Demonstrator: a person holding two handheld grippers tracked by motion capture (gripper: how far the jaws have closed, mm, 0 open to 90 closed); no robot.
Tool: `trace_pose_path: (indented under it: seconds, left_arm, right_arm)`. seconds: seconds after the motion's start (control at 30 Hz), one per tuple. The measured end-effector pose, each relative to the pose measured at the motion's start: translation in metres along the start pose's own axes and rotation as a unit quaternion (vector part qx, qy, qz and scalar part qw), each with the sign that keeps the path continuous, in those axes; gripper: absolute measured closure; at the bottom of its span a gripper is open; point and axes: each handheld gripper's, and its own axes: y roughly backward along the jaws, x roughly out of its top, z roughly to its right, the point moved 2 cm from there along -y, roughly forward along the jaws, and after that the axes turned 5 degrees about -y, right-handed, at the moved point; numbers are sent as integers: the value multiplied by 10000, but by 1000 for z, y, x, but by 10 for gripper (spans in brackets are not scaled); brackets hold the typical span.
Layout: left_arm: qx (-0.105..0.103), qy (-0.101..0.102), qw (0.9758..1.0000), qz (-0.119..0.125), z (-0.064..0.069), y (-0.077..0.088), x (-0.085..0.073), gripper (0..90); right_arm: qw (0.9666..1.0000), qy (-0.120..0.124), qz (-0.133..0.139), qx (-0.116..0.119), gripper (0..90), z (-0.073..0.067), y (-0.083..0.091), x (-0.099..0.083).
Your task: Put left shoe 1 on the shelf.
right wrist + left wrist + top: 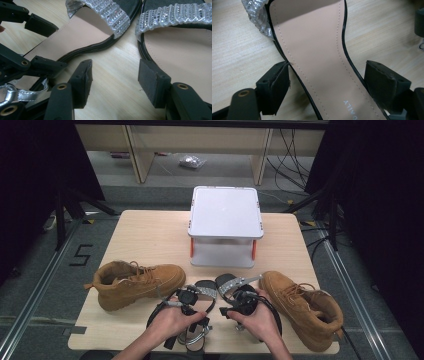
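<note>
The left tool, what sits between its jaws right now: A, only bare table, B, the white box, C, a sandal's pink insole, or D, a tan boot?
C: in the left gripper view the left tool has its jaws on either side of the sandal, whose pink insole runs between them.

- I count two tan lace-up boots: one boot (pixel 137 282) lies toward the tabletop's left edge, the other boot (pixel 305 306) toward its right edge near the front corner.
- I count two sandals with glittery silver straps at the front edge, between the boots: a left sandal (pixel 317 57) and a right sandal (pixel 180 47).
- I see one white lidded box (pixel 226 222), standing at the middle of the far edge.
- I have two grippers in use: the left gripper (pixel 192 296) and the right gripper (pixel 235 292).
- One wooden table (pixel 150 235) carries all of it.
</note>
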Motion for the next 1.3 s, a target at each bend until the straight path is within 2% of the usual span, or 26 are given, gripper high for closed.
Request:
trace_pose_path:
  seconds: [0.03,0.1,0.13,0.17,0.23,0.3,0.4,0.47,0.5,0.53,0.7,0.73,0.83,0.87,0.9,0.97,1.0,1.03,1.07,1.1,1.17,1.2,1.3]
  left_arm:
    - [2,23,9999,-98,0,0,1,206]
    - [-13,11,9999,-129,-1,0,2,213]
    - [-10,-38,9998,-184,-2,1,3,219]
    - [-54,-91,9996,-250,-4,1,3,226]
    - [-106,-41,9996,-264,-5,1,3,238]
    - [-116,-61,9994,-313,-6,0,4,244]
    - [-99,-77,9992,-391,-5,-1,6,242]
    - [-93,-170,9989,-419,-4,-2,5,231]
    - [-88,-202,9989,-405,-2,-3,5,224]
    - [-63,-265,9986,-447,-2,-3,5,219]
    - [-4,-310,9986,-428,2,-6,4,194]
    - [30,-282,9990,-359,2,-8,4,181]
    - [84,-265,9989,-388,4,-11,3,155]
    - [268,-177,9985,-444,4,-11,3,154]
    - [157,58,9986,-494,6,-14,3,165]
    - [145,84,9986,-511,4,-14,4,198]
    - [127,91,9985,-529,4,-13,4,203]
    - [103,70,9984,-543,3,-13,4,206]
    - [82,125,9982,-582,3,-12,4,240]
    - [53,163,9978,-639,2,-12,5,240]
    - [48,47,9971,-762,-1,-10,5,262]
    - [92,-1,9971,-762,-2,-9,4,275]
    - [232,-41,9966,-786,-6,-5,4,314]
  right_arm:
    - [9999,92,45,-29,455,1,-1,0]
    - [9998,177,73,-13,454,2,-1,1]
    - [9998,166,61,-11,453,1,-1,0]
    - [10000,57,-11,-12,452,0,-1,0]
    - [10000,-45,-41,-39,452,-1,0,-1]
    - [10000,53,-4,-43,451,1,-1,0]
    - [10000,-44,-56,1,450,-1,-1,-1]
    - [9999,123,-6,-14,449,1,-2,0]
    - [10000,-1,-50,-20,448,-1,-2,-1]
    - [10000,19,-51,-39,448,0,-1,-1]
    - [10000,36,-39,-25,448,0,-2,-1]
    - [10000,29,-44,-20,448,0,-2,-1]
    - [10000,70,-32,-38,448,0,-2,0]
    - [10000,73,-32,-42,448,1,-2,0]
    - [10000,36,-50,-72,448,0,-2,-1]
    - [10000,78,-29,-40,448,0,-2,-1]
    - [10000,-16,-63,-7,448,-1,-1,-1]
    - [10000,19,-51,-72,448,0,-1,-1]
    - [9999,141,31,-24,448,2,-2,0]
    - [10000,78,4,-14,448,1,-1,0]
    - [9999,149,36,-39,448,2,-1,0]
    - [10000,25,-34,-44,448,1,0,-1]
    - [10000,50,-11,-24,448,1,0,-1]
